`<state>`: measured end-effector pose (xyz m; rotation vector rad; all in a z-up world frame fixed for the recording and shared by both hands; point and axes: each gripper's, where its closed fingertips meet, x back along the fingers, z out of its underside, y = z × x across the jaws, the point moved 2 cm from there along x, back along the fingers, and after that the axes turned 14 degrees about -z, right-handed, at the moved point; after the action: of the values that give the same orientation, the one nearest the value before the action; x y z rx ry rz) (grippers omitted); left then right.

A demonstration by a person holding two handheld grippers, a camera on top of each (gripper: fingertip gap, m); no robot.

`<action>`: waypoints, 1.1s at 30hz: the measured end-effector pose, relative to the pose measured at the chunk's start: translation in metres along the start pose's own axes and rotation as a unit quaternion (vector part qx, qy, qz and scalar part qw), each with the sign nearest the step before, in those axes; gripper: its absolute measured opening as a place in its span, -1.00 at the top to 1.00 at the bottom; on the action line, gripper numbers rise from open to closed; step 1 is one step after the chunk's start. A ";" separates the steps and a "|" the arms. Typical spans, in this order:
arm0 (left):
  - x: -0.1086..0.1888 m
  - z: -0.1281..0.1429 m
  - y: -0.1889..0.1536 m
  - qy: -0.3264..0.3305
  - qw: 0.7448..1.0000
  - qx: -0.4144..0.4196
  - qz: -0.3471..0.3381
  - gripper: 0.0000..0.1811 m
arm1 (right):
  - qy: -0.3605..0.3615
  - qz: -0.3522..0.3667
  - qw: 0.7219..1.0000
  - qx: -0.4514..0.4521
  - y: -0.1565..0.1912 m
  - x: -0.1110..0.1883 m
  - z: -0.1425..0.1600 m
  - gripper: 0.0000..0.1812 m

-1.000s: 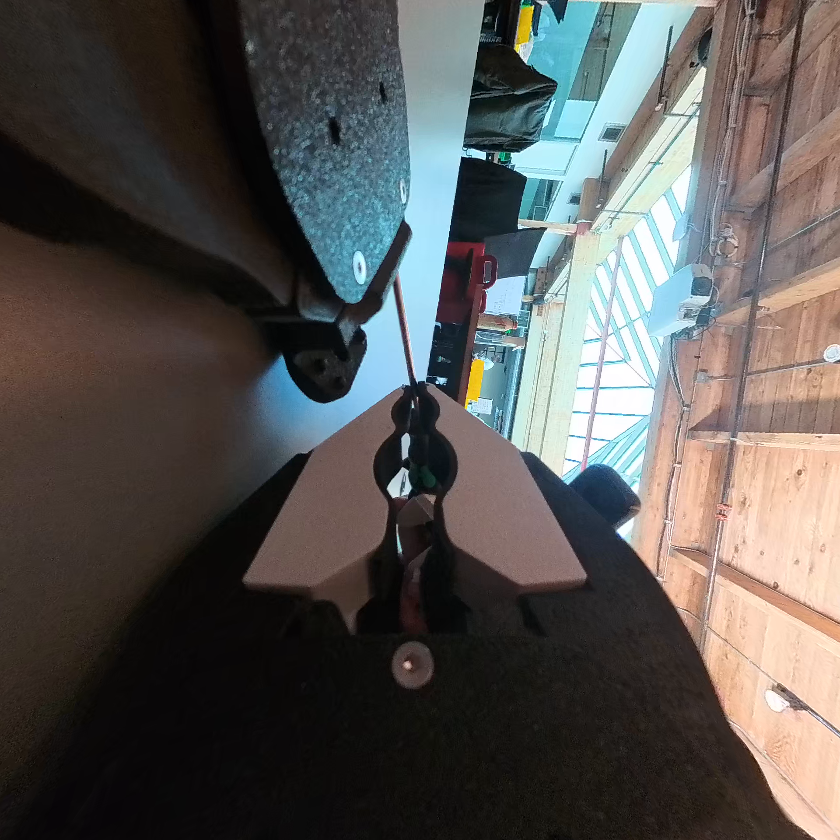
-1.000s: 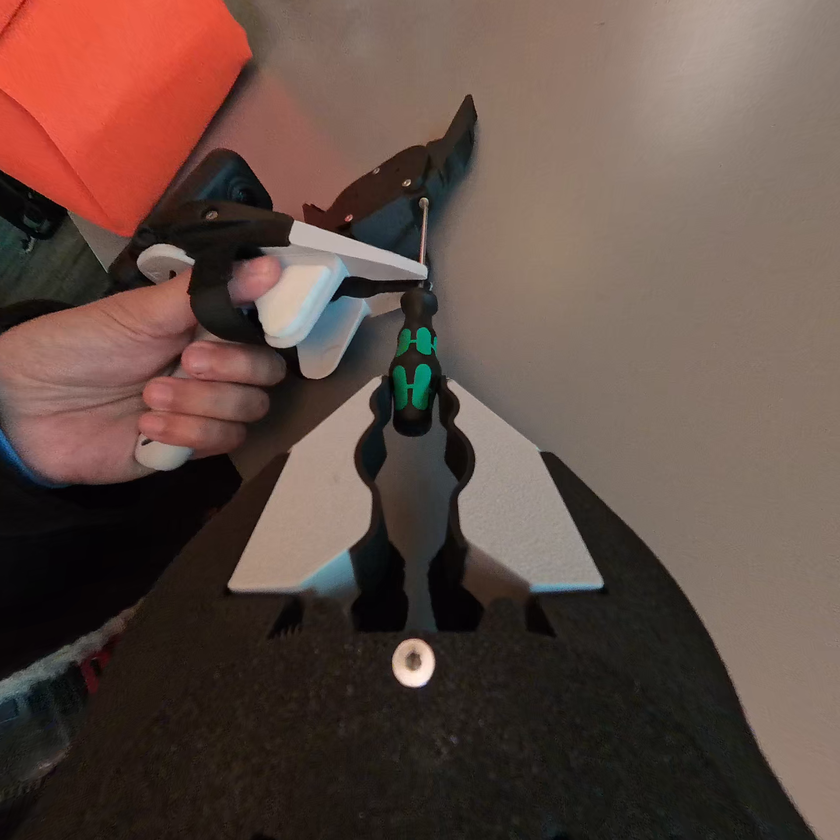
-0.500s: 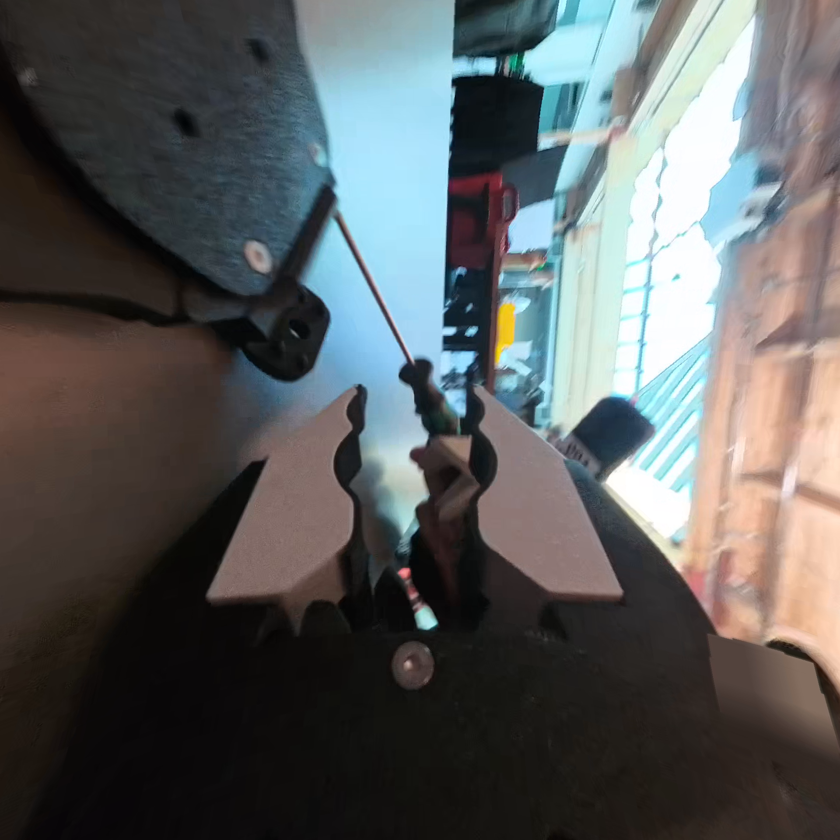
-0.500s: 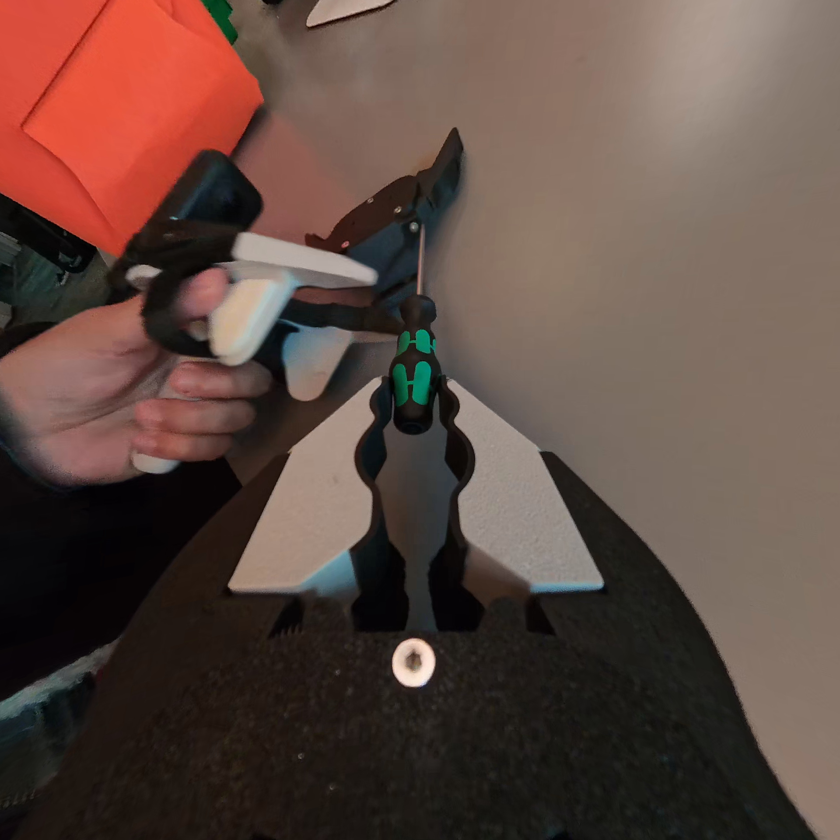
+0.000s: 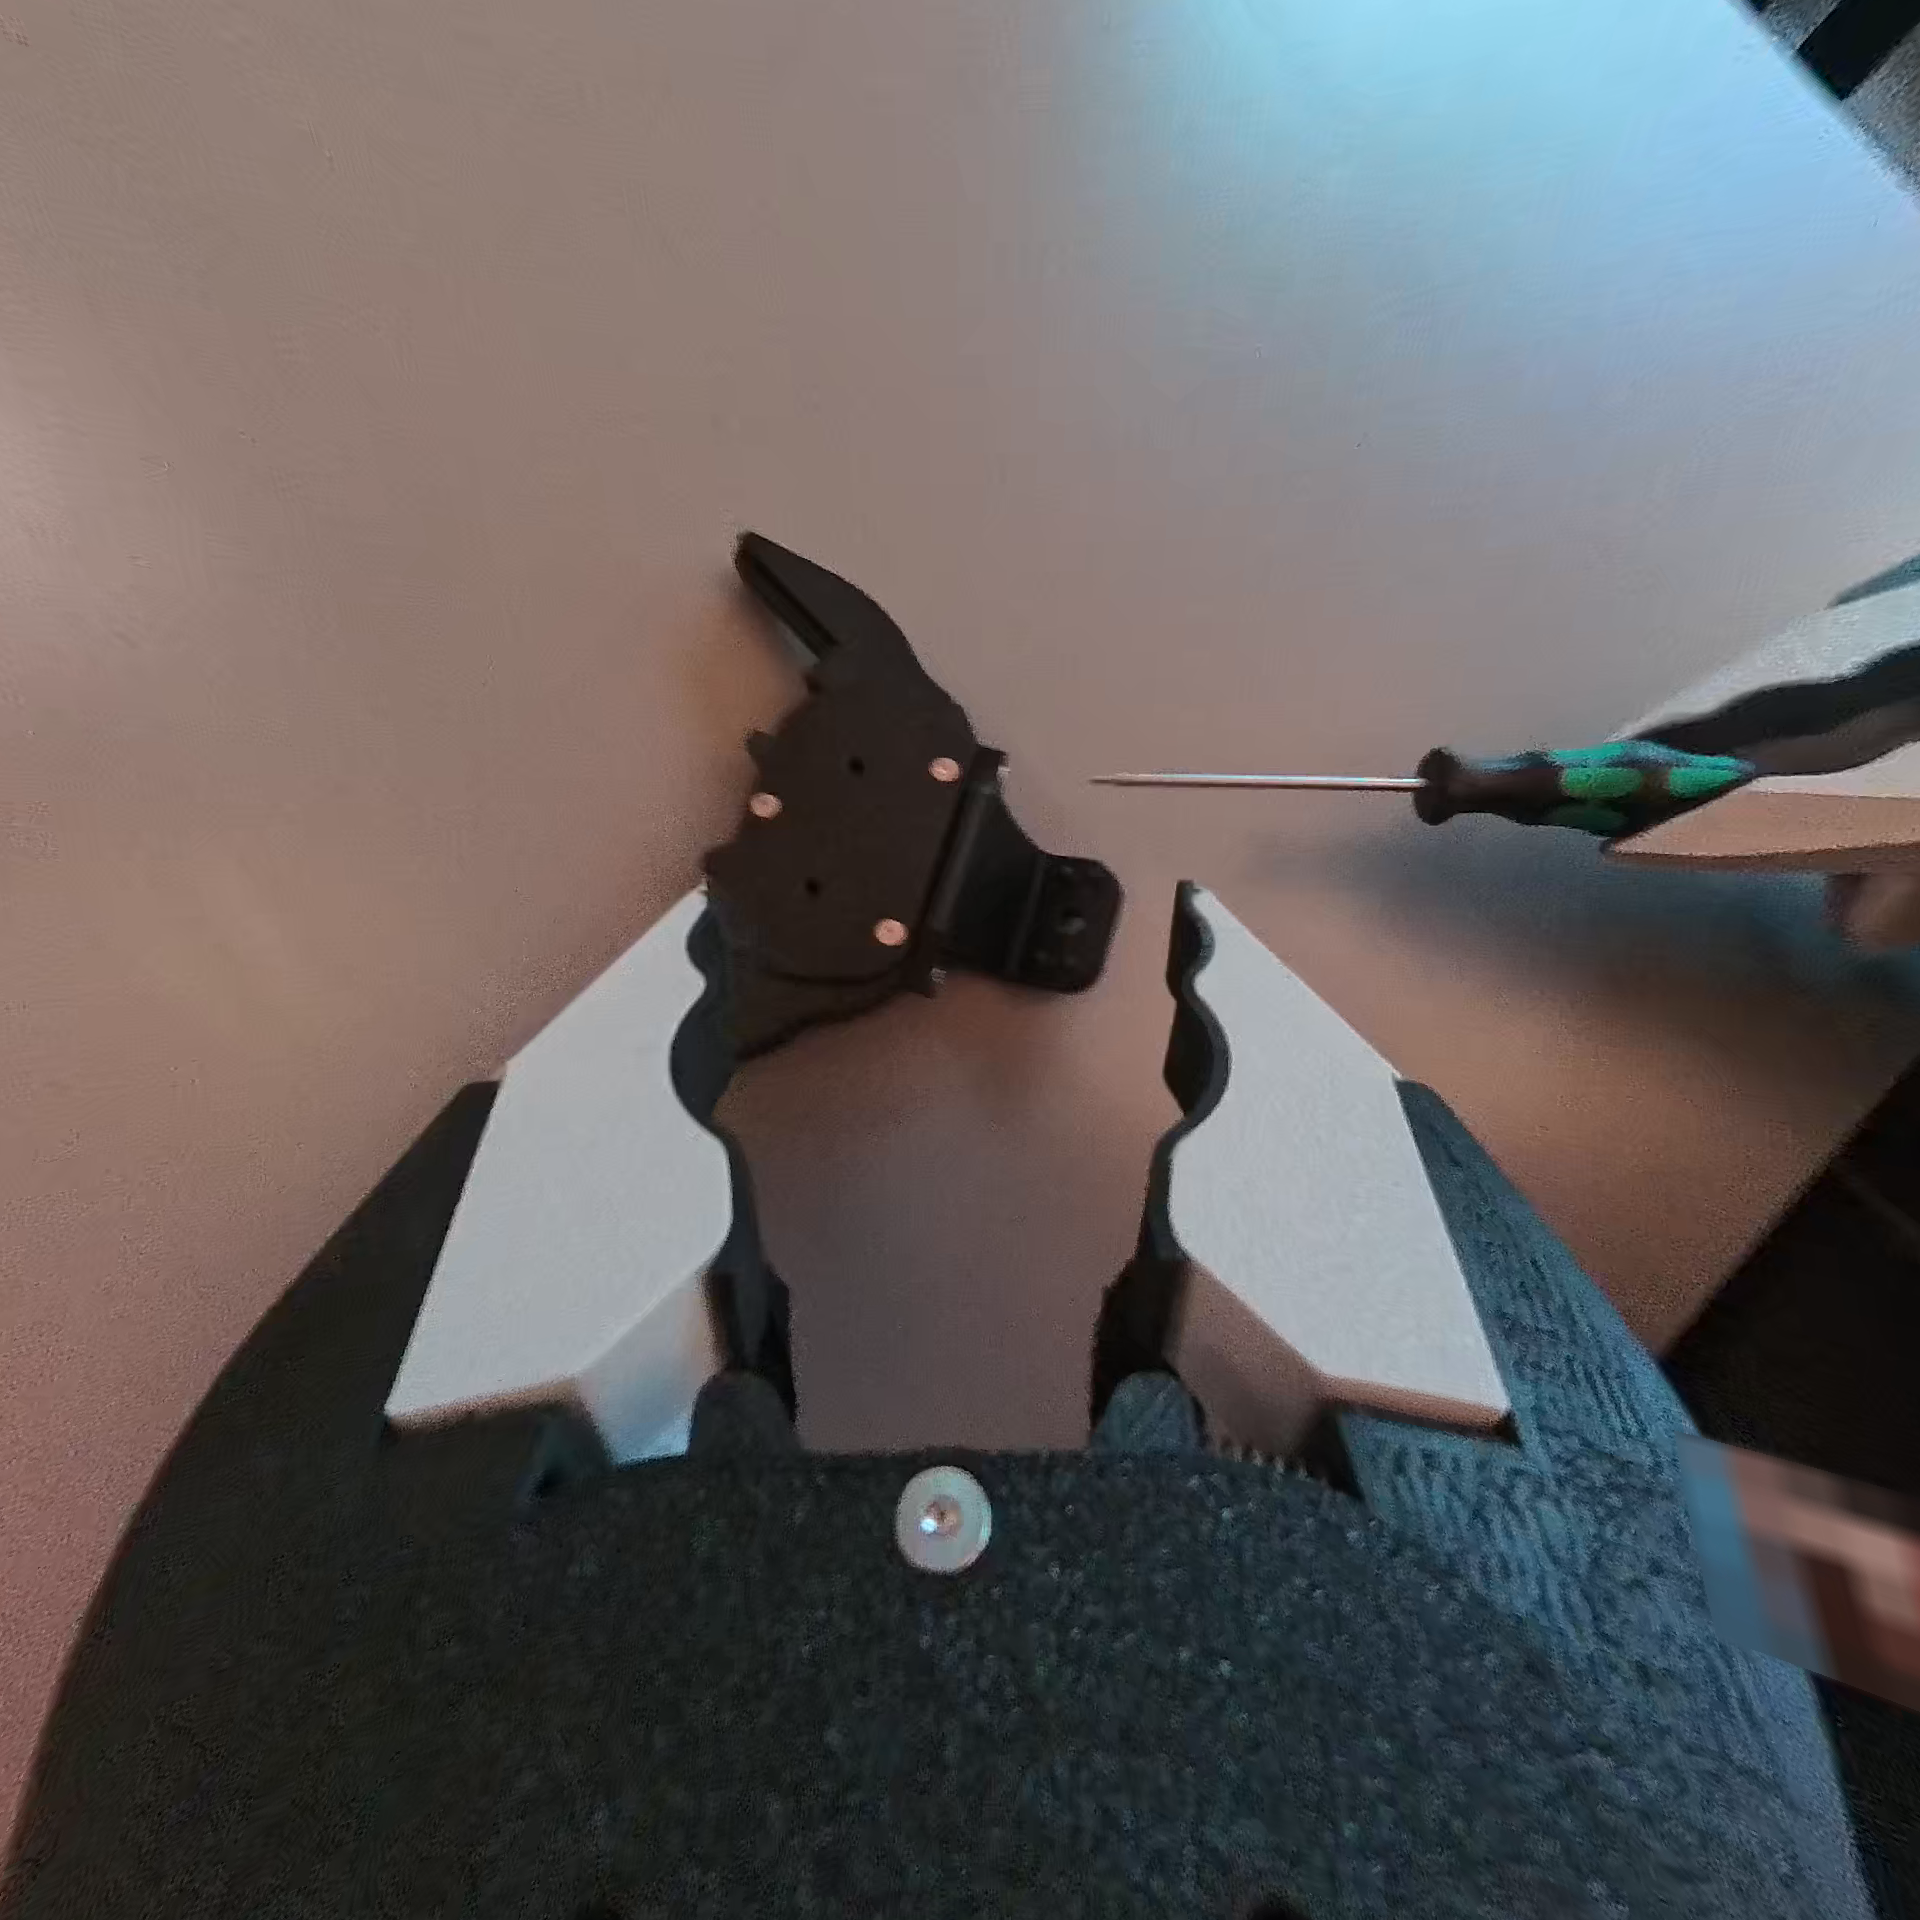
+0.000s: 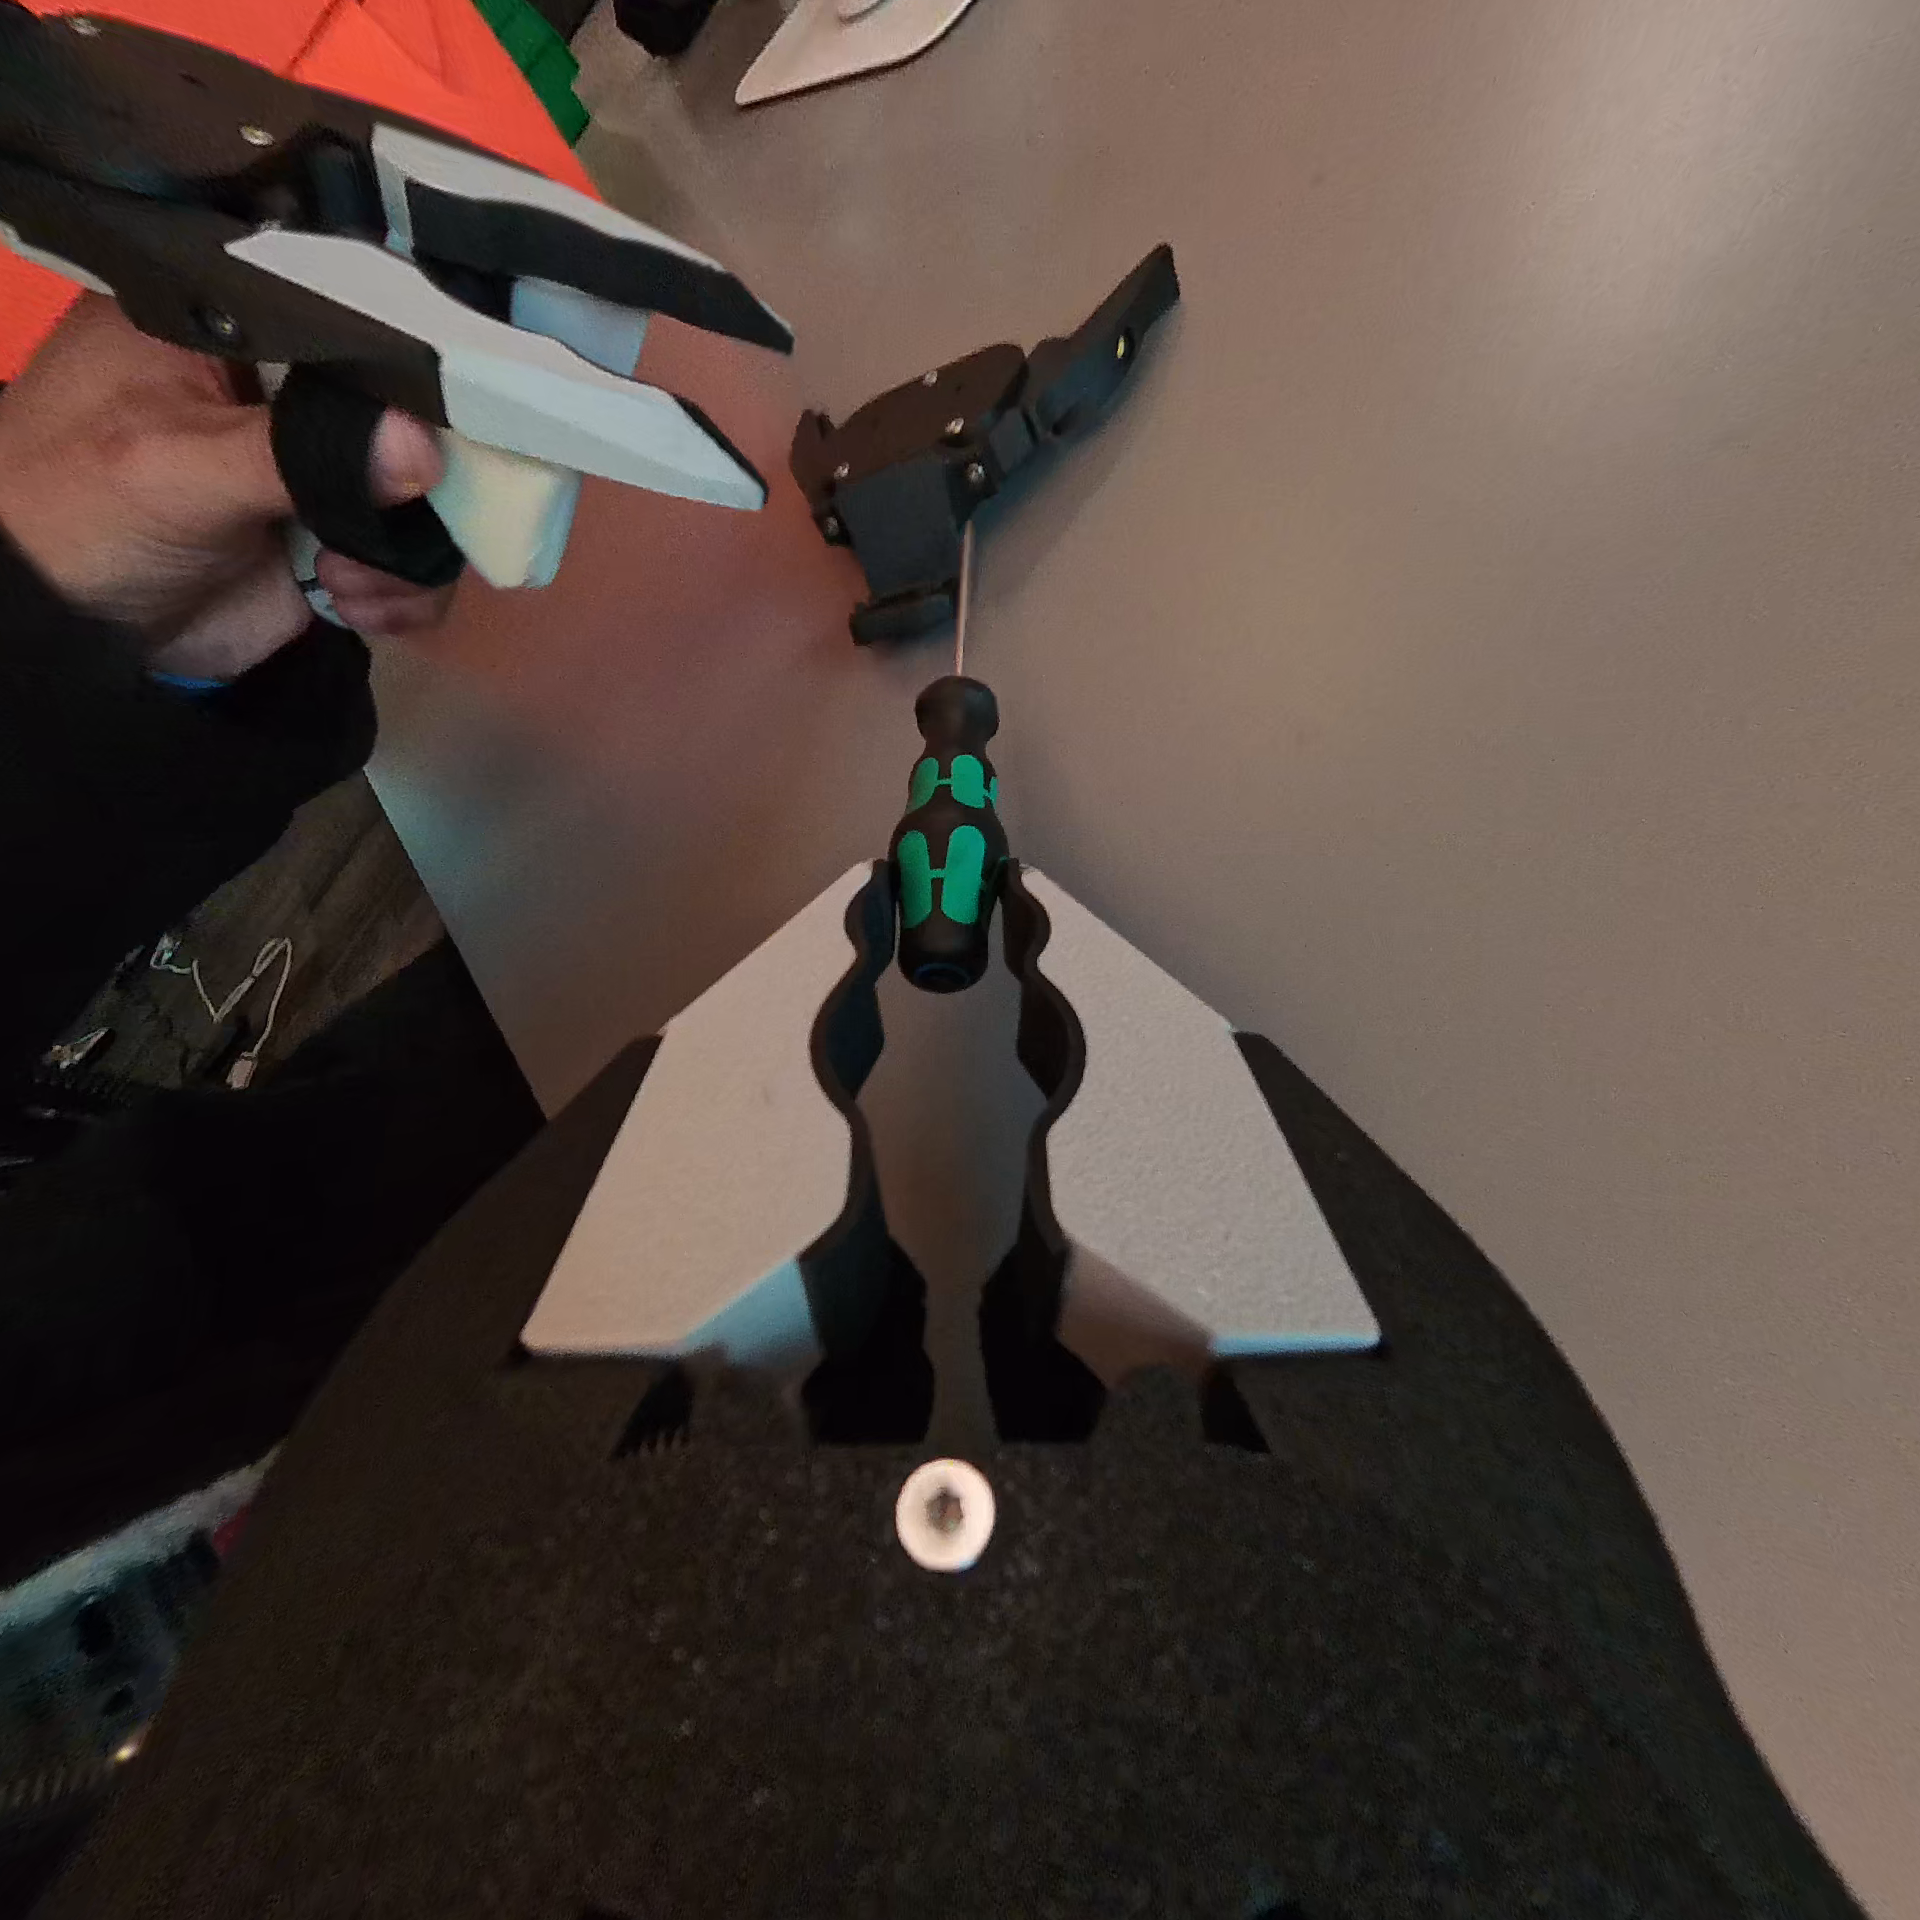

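Right wrist view: one screwdriver (image 6: 940,883), one black part (image 6: 940,457).

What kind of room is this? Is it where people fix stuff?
Probably a workbench or maker's workshop. A small screwdriver is clamped in the right gripper, a black screwed-together part lies on the plain grey table, and the left gripper hangs open by it.

One screwdriver (image 6: 943,831), one black hinged part (image 5: 894,862), two claws, and one grey table (image 5: 416,416).

Plain grey tabletop (image 5: 520,416), bluish glare at its far corner.
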<state>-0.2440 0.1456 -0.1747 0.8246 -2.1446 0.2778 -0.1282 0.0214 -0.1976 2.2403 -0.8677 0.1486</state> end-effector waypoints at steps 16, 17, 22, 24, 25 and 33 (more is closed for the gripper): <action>-0.052 0.006 0.004 0.050 0.979 -0.169 0.099 0.28 | -0.035 0.031 0.999 -0.016 0.002 -0.026 0.001 0.79; -0.053 0.006 0.004 0.050 0.980 -0.167 0.098 0.28 | -0.038 0.034 0.999 -0.016 0.002 -0.026 0.000 0.79; -0.053 0.006 0.003 0.048 0.980 -0.165 0.097 0.28 | -0.041 0.039 0.998 -0.019 0.001 -0.024 -0.001 0.78; -0.053 0.006 0.003 0.047 0.981 -0.162 0.095 0.28 | -0.044 0.040 0.998 -0.018 0.001 -0.024 -0.003 0.79; -0.053 0.005 0.003 0.046 0.981 -0.160 0.095 0.28 | -0.041 0.041 0.998 -0.020 0.001 -0.024 -0.002 0.78; -0.053 0.005 0.003 0.046 0.982 -0.156 0.094 0.28 | -0.055 0.038 0.998 -0.024 0.002 -0.023 -0.007 0.79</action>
<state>-0.2245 0.1705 -0.2181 0.4222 -2.1095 0.0704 -0.1461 0.0371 -0.1987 2.1886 -1.0041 0.0397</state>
